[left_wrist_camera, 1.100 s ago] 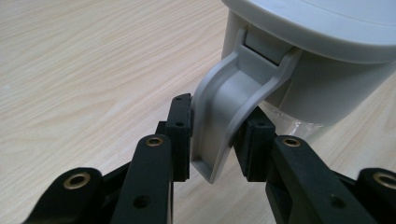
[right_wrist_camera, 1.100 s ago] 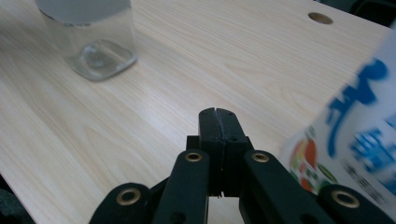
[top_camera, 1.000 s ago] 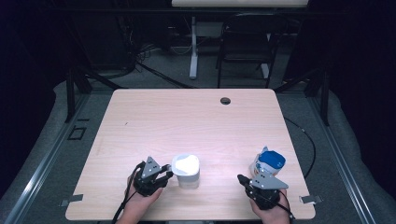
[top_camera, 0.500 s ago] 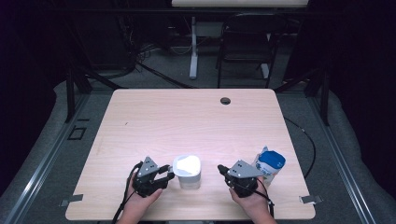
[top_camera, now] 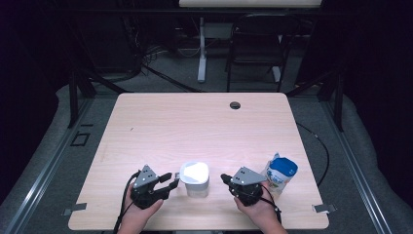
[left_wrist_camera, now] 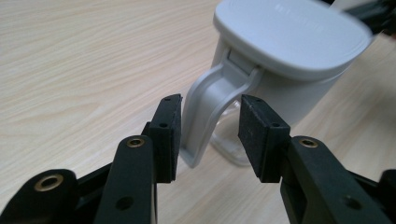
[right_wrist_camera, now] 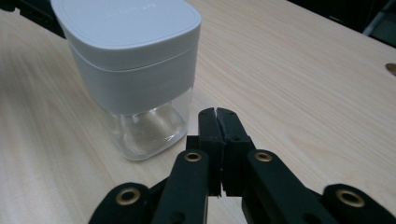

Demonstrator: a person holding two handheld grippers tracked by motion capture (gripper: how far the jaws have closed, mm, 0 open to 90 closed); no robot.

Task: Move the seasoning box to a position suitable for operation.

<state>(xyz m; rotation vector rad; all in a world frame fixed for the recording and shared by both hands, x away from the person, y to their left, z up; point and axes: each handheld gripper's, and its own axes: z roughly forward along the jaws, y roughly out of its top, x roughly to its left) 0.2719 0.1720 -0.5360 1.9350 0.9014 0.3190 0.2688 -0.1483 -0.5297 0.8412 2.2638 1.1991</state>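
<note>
Pale wood worktop (top_camera: pixel 195 122) carries a white-lidded clear jar (top_camera: pixel 196 178) near its front edge. The left claw (left_wrist_camera: pixel 210 133) – jaws just opened – straddles the jar's handle (left_wrist_camera: pixel 205 109) untouched; the right claw (right_wrist_camera: pixel 218 122) is closed, empty. Lid lettering unreadable.

Pale wood-grain table (top_camera: pixel 195 126), matt grey plastic and clear glass-like ware.

The table top looks like smooth light laminate with a fine printed grain and a soft sheen, and a dark round grommet (top_camera: pixel 235 105) sits near its 12 o'clock edge. The container (left_wrist_camera: pixel 280 70) has a matt, smooth light-grey plastic lid, collar and handle (left_wrist_camera: pixel 205 112); its lower body is clear and glossy, like glass or hard plastic. The left gripper (left_wrist_camera: pixel 208 130) carries 2 matt black pads with a slightly rubbery face on black plastic arms with brass-coloured rivets, as does the right gripper (right_wrist_camera: pixel 218 126). At 3 o'clock of the container, the pouch (top_camera: pixel 280 173) looks like glossy blue-and-white film.
</note>
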